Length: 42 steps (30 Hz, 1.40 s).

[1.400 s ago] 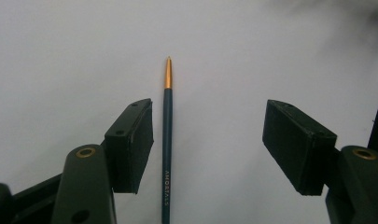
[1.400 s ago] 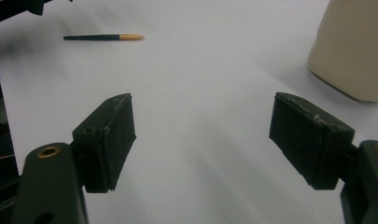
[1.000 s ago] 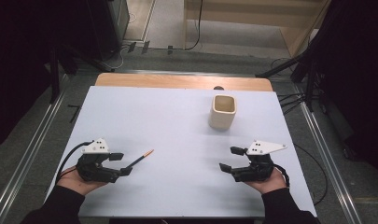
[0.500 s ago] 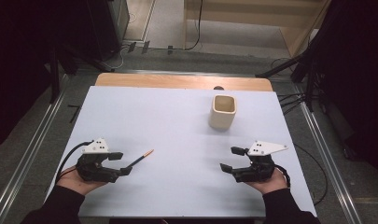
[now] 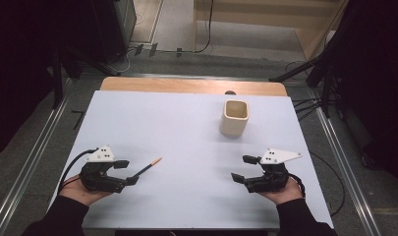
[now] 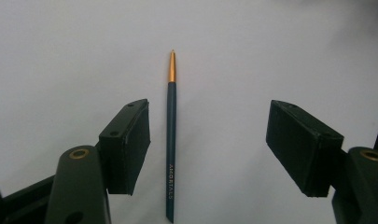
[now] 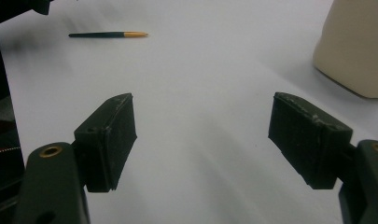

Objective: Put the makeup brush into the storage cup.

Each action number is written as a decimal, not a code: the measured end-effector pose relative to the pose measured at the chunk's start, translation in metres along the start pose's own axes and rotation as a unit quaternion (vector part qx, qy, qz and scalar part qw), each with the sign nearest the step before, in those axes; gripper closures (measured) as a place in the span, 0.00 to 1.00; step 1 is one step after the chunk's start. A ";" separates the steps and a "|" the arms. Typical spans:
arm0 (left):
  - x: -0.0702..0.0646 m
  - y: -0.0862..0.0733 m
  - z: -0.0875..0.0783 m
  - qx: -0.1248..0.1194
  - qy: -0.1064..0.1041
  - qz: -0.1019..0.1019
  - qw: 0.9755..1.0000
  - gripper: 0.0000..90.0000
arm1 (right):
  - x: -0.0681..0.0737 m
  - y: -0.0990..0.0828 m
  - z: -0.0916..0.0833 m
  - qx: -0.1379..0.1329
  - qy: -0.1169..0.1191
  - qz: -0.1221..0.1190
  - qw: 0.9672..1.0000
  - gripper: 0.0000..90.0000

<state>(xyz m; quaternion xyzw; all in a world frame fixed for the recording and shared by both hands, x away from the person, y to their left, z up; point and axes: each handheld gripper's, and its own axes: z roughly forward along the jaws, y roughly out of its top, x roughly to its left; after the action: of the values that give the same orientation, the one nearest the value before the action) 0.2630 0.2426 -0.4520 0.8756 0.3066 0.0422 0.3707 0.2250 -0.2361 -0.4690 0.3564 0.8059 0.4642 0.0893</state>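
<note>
left gripper (image 6: 207, 149) near edge of counter (image 5: 186, 123), fingers (image 6: 126, 144) wide, empty, straddling a pen (image 6: 171, 154) lying flat, closer to the left finger, not touching. right gripper (image 5: 245, 169) likewise wide, empty. farther off, a cream cup (image 5: 234, 118) upright, well apart. pen looks light, stiff, smooth, likely to roll or slip; best taken mid-barrel, below the gold tip.

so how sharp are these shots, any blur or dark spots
High view: table evenly lit, surroundings fall to black. Left gripper view: pen crisp, its lettering visible, corners slightly vignetted. Right gripper view: the tongs are sharp, the cup and far pen softer, dark shadow at upper left.
</note>
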 end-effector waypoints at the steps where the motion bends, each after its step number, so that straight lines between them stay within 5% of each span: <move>1: 0.000 0.000 0.000 0.001 0.000 0.001 1.000 0.34 | 0.000 0.000 0.000 0.001 0.000 0.000 1.000 0.27; 18: 0.003 0.004 0.003 -0.017 -0.003 -0.008 1.000 0.35 | 0.000 0.000 0.000 0.002 0.000 -0.001 1.000 0.27; 42: 0.013 0.029 0.026 0.004 -0.006 -0.005 1.000 0.36 | 0.000 0.000 0.000 0.002 0.001 -0.001 1.000 0.27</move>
<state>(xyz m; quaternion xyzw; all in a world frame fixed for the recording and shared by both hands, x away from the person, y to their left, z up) 0.2963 0.2180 -0.4529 0.8759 0.3092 0.0338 0.3688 0.2247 -0.2361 -0.4688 0.3553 0.8075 0.4624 0.0883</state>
